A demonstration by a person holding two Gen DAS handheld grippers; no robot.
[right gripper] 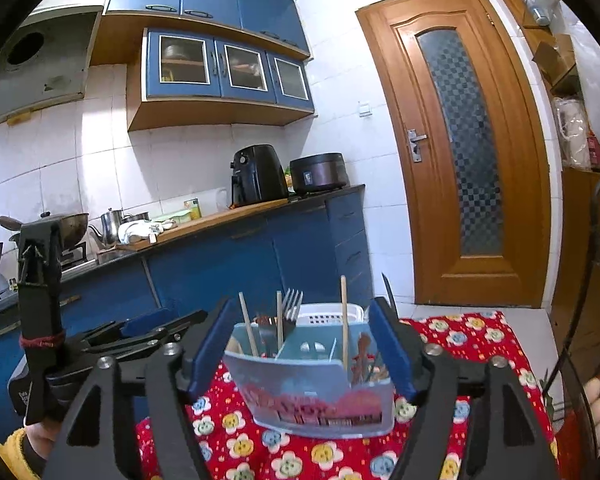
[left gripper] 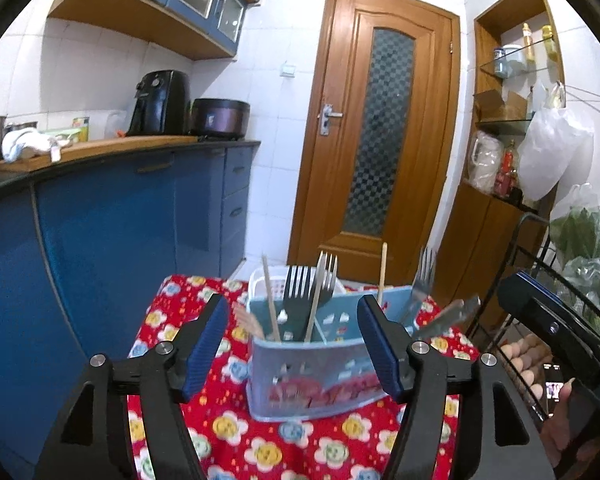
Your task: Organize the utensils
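Observation:
A light-blue utensil caddy (left gripper: 312,376) (right gripper: 312,388) with several compartments stands on a red flowered tablecloth (left gripper: 260,448) (right gripper: 300,456). It holds a dark fork (left gripper: 298,292), a silver fork (left gripper: 327,272), another fork (left gripper: 425,276) at its right end and wooden chopsticks (left gripper: 270,300) (right gripper: 344,320). Brown-handled pieces (right gripper: 362,356) sit in its right compartment. My left gripper (left gripper: 292,306) is open just in front of the caddy, its blue pads (left gripper: 204,344) touching nothing. My right gripper (right gripper: 300,306) is open too, its pads either side of the caddy and clear of it.
A white plastic basket (left gripper: 260,280) (right gripper: 332,312) stands behind the caddy. Blue cabinets (left gripper: 120,232) run along the left and a wooden door (left gripper: 380,120) is behind. A black wire rack with eggs (left gripper: 524,360) stands right of the table. The cloth ends close beyond the basket.

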